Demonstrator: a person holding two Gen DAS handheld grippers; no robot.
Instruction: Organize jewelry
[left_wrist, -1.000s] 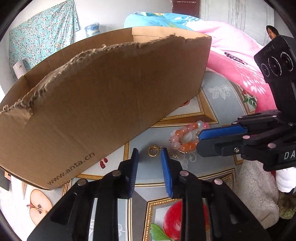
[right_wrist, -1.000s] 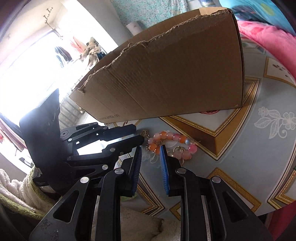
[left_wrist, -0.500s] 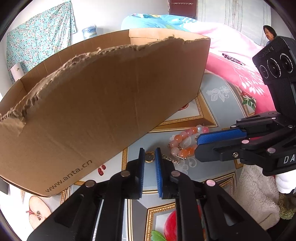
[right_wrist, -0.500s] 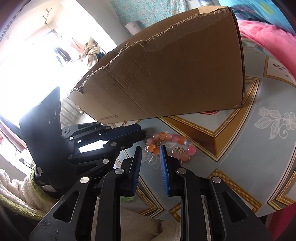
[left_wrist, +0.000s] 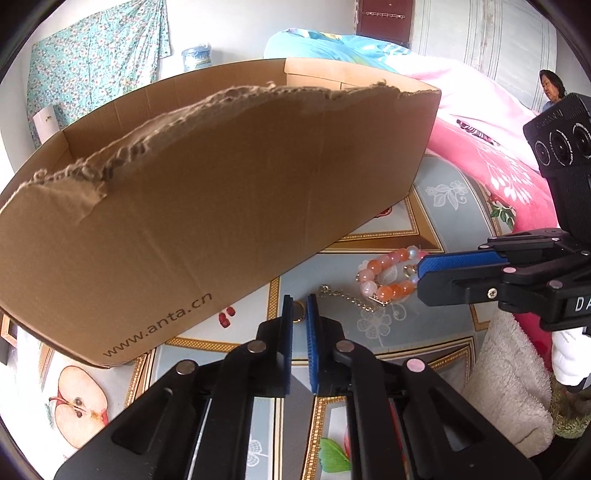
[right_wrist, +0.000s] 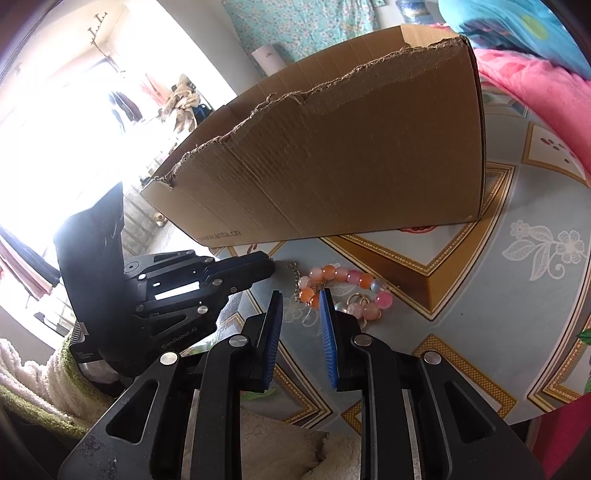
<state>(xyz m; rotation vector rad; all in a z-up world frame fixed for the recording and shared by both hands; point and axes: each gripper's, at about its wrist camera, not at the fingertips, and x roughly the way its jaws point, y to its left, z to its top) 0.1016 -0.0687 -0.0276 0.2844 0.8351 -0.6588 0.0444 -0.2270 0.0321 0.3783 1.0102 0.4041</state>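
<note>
A bracelet of pink and orange beads (left_wrist: 382, 264) (right_wrist: 365, 280) lies on the patterned tablecloth (left_wrist: 373, 325), in front of a torn cardboard box (left_wrist: 221, 203) (right_wrist: 351, 166). A gold chain (left_wrist: 347, 297) runs from it to a small gold ring (left_wrist: 298, 313). My left gripper (left_wrist: 298, 301) (right_wrist: 271, 264) is closing, and the ring sits between its blue pads with the tips against it. My right gripper (right_wrist: 301, 295) (left_wrist: 421, 275) stands open just over the near beads and grips nothing.
The box fills the left and middle and blocks the way behind the jewelry. Pink bedding (left_wrist: 491, 147) lies at the back right. A white fluffy towel (left_wrist: 509, 387) hangs at the table's near right edge. A person (left_wrist: 552, 88) sits far back.
My left gripper's jaws have narrowed from wide apart to nearly together around the gold ring, and it has crept slightly forward. The right gripper and the bracelet have kept still.
</note>
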